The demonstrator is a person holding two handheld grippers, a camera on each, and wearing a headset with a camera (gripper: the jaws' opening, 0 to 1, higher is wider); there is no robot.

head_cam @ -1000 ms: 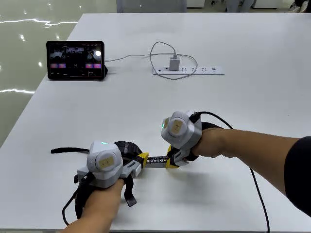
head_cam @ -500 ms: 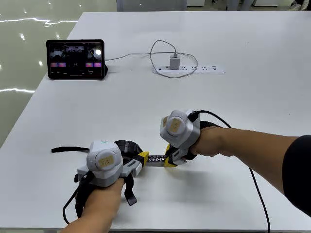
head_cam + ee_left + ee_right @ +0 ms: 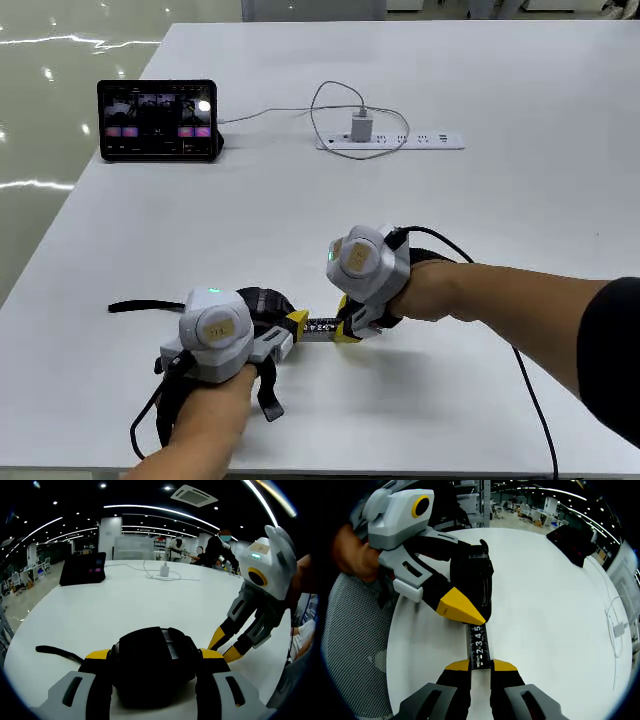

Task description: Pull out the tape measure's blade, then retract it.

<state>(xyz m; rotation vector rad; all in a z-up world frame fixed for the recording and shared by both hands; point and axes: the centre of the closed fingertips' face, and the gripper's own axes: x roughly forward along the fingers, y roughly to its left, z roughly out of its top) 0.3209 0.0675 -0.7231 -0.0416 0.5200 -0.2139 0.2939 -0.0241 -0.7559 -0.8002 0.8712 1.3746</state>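
Tape measure (image 3: 262,303) sits clenched in the left hand-held gripper (image 3: 155,655), right hand-held gripper (image 3: 481,666) pinching its barely drawn blade (image 3: 479,647); further pulling and retraction likely remain.

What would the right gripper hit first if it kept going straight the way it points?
Probably the tape measure's case, straight along the blade it grips; the left gripper's yellow jaw tip sits about as near.

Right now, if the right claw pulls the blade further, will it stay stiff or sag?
The blade runs straight from case to right claw, so it is probably stiff. Longer, such a thin strip would likely sag. The left claw clamps the case, so it should hold.
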